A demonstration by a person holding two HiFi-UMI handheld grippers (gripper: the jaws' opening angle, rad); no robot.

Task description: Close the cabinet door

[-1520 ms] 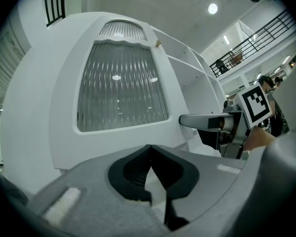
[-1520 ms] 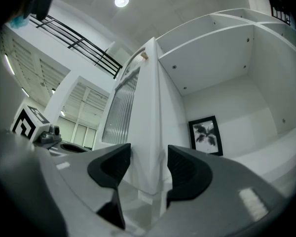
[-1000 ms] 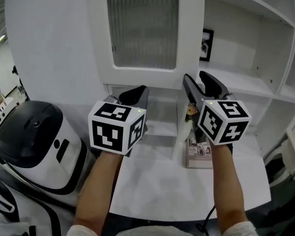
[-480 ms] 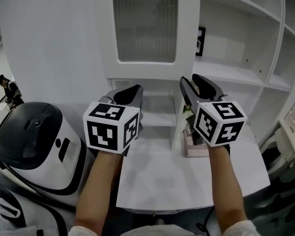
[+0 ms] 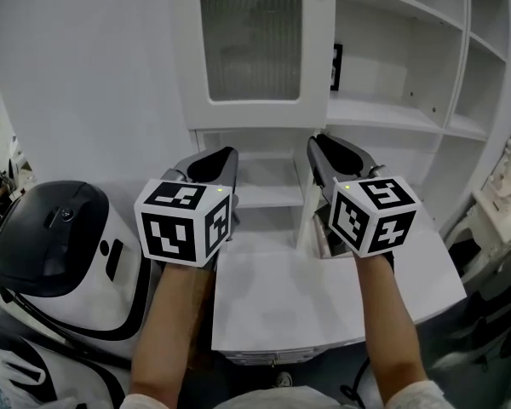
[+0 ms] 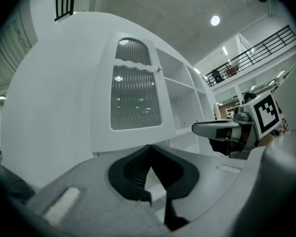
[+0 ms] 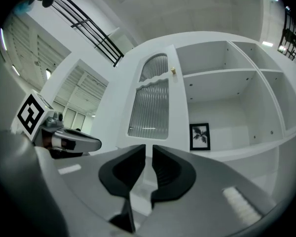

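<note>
The white cabinet door (image 5: 251,49) with a ribbed glass pane stands upright over the cabinet's left section; in the right gripper view the door (image 7: 150,102) has a small knob (image 7: 172,70) at its right edge. No gripper touches it. My left gripper (image 5: 215,162) is held level in front of the cabinet, below the door, its jaws (image 6: 149,149) shut and empty. My right gripper (image 5: 332,153) is beside it to the right. Its jaws (image 7: 149,149) have just been closing and stand a narrow slit apart with nothing between them.
Open white shelves (image 5: 392,113) fill the cabinet's right side, with a framed picture (image 5: 335,66) at the back. A white table (image 5: 324,296) lies under my forearms. A white and black rounded machine (image 5: 60,245) stands at the left. Lower shelves (image 5: 268,196) sit under the door.
Both grippers have drawn back from the cabinet, so more of it shows. The right jaws have narrowed from wide open to a slit. The door looks squarer against the cabinet.
</note>
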